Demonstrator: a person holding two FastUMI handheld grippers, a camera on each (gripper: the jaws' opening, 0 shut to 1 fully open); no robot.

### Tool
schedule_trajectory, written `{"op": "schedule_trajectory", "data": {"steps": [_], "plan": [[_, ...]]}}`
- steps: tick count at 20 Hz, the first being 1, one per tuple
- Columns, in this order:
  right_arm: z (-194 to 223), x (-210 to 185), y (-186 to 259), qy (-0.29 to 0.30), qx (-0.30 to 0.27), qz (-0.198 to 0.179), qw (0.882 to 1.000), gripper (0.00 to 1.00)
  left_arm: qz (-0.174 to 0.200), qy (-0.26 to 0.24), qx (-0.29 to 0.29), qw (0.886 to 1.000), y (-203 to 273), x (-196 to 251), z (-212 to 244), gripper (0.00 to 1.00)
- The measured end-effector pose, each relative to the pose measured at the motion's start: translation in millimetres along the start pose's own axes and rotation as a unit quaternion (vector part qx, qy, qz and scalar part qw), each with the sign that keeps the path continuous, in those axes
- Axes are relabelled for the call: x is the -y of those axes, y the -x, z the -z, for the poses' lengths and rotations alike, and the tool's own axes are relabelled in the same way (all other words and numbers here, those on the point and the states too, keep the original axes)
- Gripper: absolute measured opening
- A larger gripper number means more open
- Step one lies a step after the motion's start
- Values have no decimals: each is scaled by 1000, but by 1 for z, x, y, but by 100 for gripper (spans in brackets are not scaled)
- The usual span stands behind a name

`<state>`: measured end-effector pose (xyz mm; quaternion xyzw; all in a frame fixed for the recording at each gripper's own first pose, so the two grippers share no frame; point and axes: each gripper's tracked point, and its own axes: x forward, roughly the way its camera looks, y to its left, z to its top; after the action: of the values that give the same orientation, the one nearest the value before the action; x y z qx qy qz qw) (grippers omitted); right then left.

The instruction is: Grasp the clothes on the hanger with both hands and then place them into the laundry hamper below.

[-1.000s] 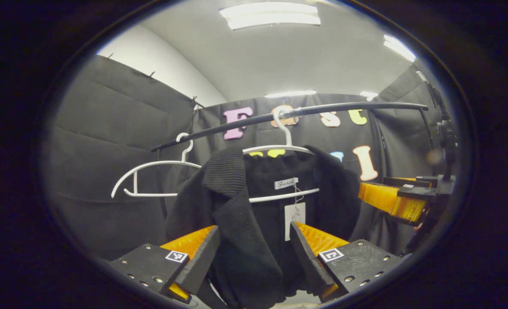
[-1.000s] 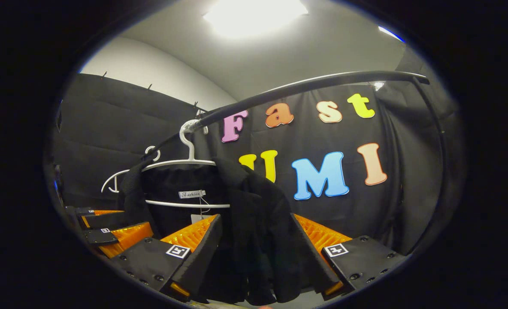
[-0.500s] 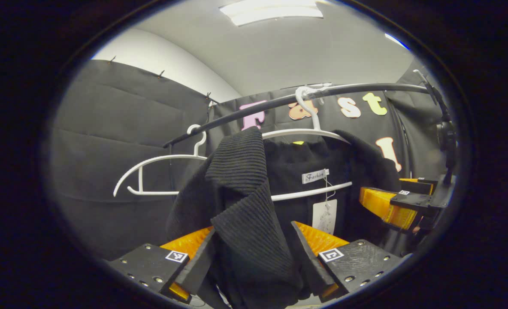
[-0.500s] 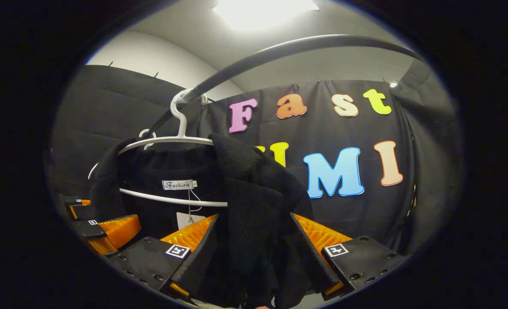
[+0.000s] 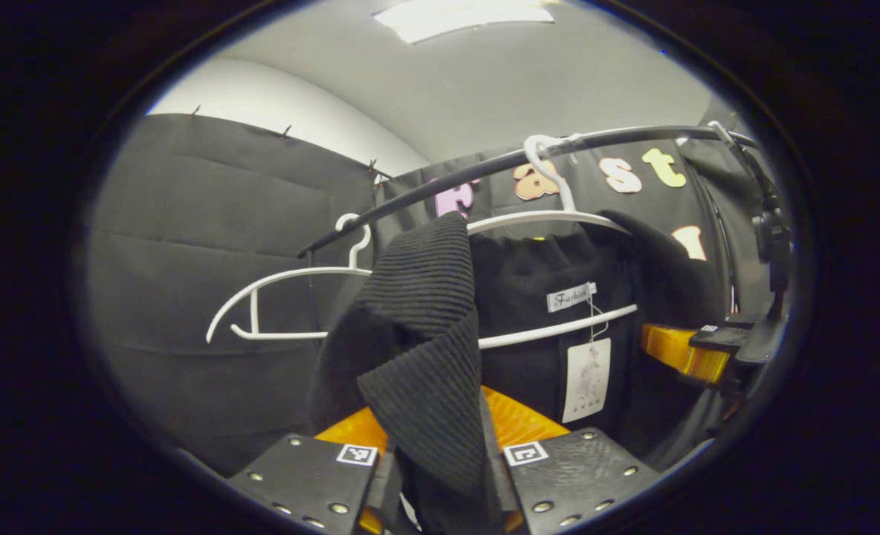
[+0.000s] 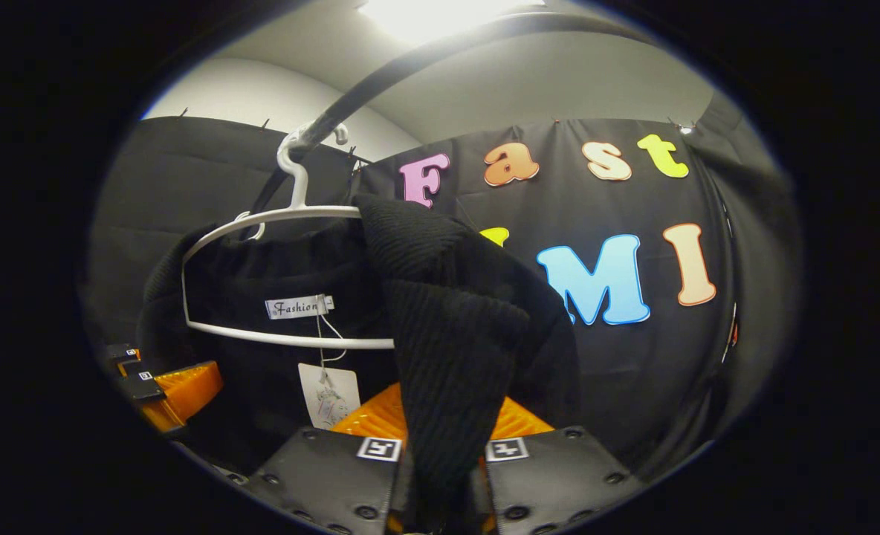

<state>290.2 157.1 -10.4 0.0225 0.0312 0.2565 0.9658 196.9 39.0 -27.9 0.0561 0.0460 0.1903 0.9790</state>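
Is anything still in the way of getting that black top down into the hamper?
Yes, the white hanger: the black top is draped over it, on the rail. Both claws, left and right, grip the fabric. The hamper is out of sight.

Support: a dark rail (image 5: 425,199) running across the booth, seen also in the right gripper view (image 6: 380,82).
First hanger: white hanger (image 5: 551,220), hooked on the rail, carrying the black garment (image 5: 418,312).
Second hanger: white empty hanger (image 5: 276,297), hooked on the rail beside it.
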Motion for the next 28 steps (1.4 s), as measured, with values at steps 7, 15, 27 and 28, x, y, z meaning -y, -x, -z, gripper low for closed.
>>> {"op": "schedule_trajectory", "data": {"steps": [7, 15, 27, 28], "plan": [[-11, 22, 0, 22, 19, 8, 1000, 2, -9, 2, 6, 1000, 13, -11, -7, 5], [-55, 67, 11, 60, 84, 61, 993, 9, -19, -57, 80, 995, 52, -47, -86, 5], [-90, 112, -7, 122, 144, 109, 976, 9, -30, -52, 87, 994, 13, -117, -119, 6], [-90, 113, -9, 124, 142, 109, 976, 9, -22, -57, 88, 994, 11, -120, -120, 5]]}}
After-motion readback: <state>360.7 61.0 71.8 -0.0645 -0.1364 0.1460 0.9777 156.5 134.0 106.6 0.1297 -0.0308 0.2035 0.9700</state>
